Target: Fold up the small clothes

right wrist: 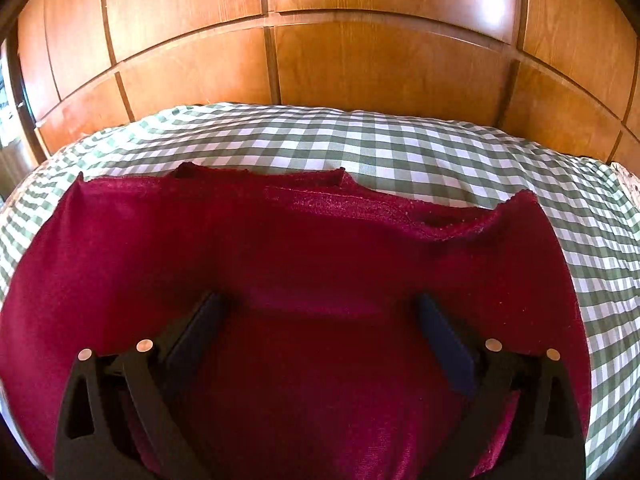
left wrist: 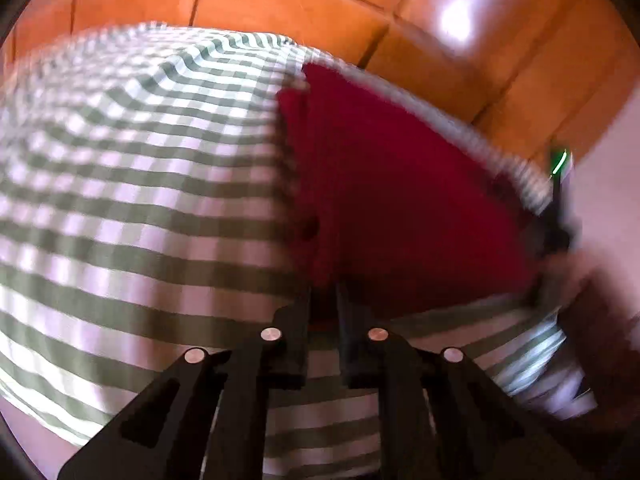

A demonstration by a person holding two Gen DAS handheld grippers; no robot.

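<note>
Across the green-and-white checked cloth [right wrist: 400, 148] that covers the surface in front of the wooden panelling [right wrist: 360, 60] lies the dark red garment [right wrist: 320, 240], spread fairly flat with its far hem rumpled and one corner curling up. Over its near part hangs the right tool [right wrist: 320, 320], fingers spread wide and gripping nothing — the fabric passes under them untouched, as far as this view shows. At the garment's left edge the left tool [left wrist: 322, 300] has its fingers pressed nearly together on a pinch of red cloth, though the left wrist view is blurred and the hold looks thin. That thin pinch is the main risk: a quick sweep could pull the edge free, or drag the whole piece sideways, since nothing pins the other side. The checked cloth may also bunch if the fingers have caught it along with the garment, which I cannot tell — and the rumpled far hem would then fold in crooked.
</note>
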